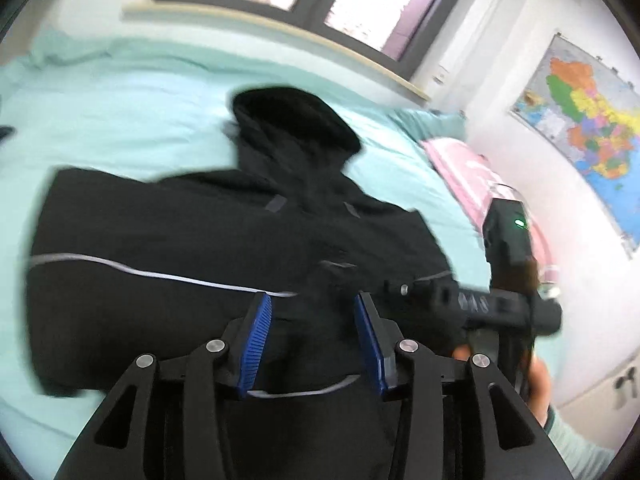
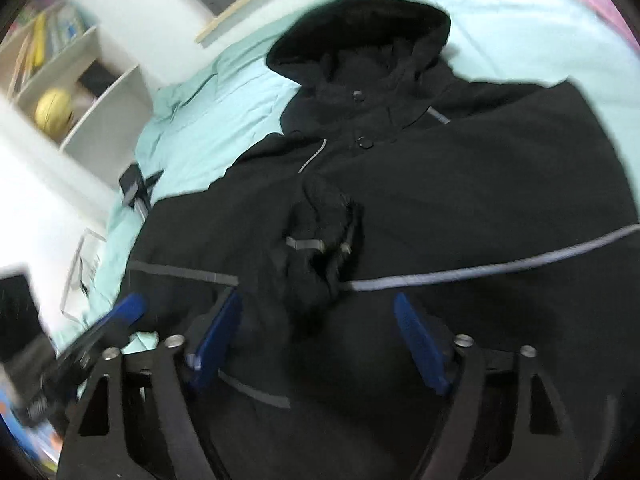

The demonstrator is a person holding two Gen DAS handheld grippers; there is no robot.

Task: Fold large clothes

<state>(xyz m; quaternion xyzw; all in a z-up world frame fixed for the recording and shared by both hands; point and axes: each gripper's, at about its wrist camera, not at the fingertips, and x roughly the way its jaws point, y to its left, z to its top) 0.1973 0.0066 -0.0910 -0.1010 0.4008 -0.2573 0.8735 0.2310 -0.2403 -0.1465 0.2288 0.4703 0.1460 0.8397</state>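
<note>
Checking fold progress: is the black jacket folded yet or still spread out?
Partly folded: jacket lies flat on the bed, hood extended, a sleeve cuff lying across its middle.

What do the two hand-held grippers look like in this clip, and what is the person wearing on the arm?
Both are black linkage frames with silver pivot pins and ribbed blue pads: the left hand-held gripper and the right hand-held gripper. From the left wrist view, the right unit's black body shows a small green light. A pale mint sleeve covers the forearm.
</note>
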